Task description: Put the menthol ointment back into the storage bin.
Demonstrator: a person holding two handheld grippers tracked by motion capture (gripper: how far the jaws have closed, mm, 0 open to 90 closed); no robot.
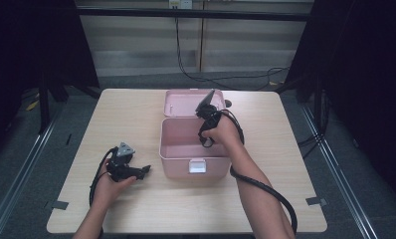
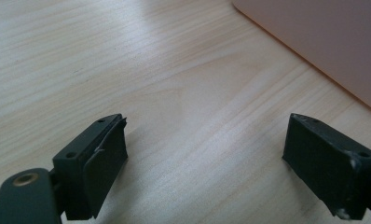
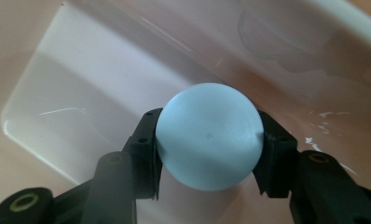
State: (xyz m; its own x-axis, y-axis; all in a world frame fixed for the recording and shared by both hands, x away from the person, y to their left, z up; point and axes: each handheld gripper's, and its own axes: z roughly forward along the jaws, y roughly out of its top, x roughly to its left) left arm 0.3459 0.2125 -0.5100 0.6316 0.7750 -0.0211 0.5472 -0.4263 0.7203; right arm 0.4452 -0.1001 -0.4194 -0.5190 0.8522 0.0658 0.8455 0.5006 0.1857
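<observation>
1. The right gripper (image 3: 207, 144) has its jaws clamped on a pale blue ball (image 3: 208, 135), one pad on each side, and holds it over the inside of the open pink box (image 1: 186, 149).
2. In the high view the right gripper (image 1: 206, 130) dips into the box near its back right corner, with the raised lid (image 1: 183, 103) just behind it.
3. The left gripper (image 2: 207, 158) rests on the bench (image 1: 126, 119) left of the box, jaws wide apart and holding nothing.
4. The step in hand looks like setting the ball into the box. It would go best by lowering the ball until it is close to the floor of the box, then parting the jaws slowly so it does not roll or bounce.
5. The back wall and the lid crowd the gripper, whereas the box's middle offers freer room.
6. To lift out, the way straight up looks clear.
</observation>
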